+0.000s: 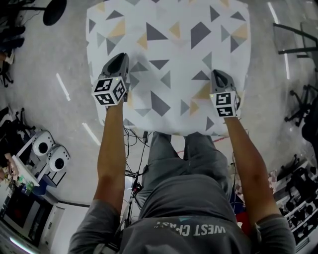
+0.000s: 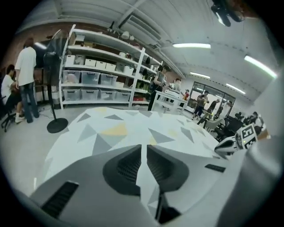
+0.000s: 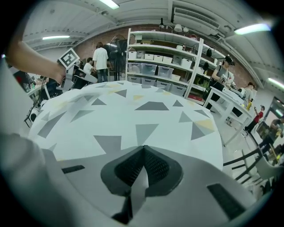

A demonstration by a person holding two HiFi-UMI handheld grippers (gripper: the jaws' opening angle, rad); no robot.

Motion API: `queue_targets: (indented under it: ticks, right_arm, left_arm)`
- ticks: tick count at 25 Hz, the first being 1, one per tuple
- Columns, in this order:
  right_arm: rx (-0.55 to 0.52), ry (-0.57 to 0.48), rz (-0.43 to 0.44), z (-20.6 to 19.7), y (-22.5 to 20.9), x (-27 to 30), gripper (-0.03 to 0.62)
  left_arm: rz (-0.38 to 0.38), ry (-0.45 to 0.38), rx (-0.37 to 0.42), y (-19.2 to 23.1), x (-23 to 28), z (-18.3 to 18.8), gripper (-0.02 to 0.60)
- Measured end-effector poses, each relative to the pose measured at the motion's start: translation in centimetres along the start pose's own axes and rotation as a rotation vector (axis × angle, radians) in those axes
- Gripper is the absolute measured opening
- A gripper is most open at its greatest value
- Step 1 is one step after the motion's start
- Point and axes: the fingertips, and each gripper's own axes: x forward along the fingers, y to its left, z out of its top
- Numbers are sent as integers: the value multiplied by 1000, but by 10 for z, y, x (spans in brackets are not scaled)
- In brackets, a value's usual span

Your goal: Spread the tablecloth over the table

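A white tablecloth (image 1: pixel 169 64) printed with grey and yellow triangles lies flat over the whole table top, and its near edge hangs toward the person. My left gripper (image 1: pixel 119 57) rests on the cloth's near left part. In the left gripper view its jaws (image 2: pixel 143 146) stand almost together with a fold of the tablecloth (image 2: pixel 133 126) pinched between them. My right gripper (image 1: pixel 217 74) sits at the near right part. In the right gripper view it (image 3: pixel 143 147) is shut on a thin fold of the tablecloth (image 3: pixel 133 111) that runs down between the pads.
A standing fan (image 2: pixel 57 88) with a round base (image 1: pixel 53 11) is left of the table. Storage shelves (image 3: pixel 164 66) with boxes and several people are behind it. Office chairs (image 1: pixel 300 106) stand at the right, white machines (image 1: pixel 49 149) at the left, and cables (image 1: pixel 134 144) hang under the table.
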Motion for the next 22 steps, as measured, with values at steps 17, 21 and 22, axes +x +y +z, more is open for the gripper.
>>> queue_targets:
  ticks: [17, 21, 22]
  right_arm:
    - [74, -15, -35, 2, 0, 3, -9]
    - [73, 0, -43, 1, -2, 4, -9]
    - [75, 6, -44, 0, -3, 4, -9]
  left_arm:
    - [105, 166, 145, 21, 36, -27, 0]
    - [99, 184, 173, 20, 42, -26, 0]
    - [95, 186, 180, 19, 44, -24, 0]
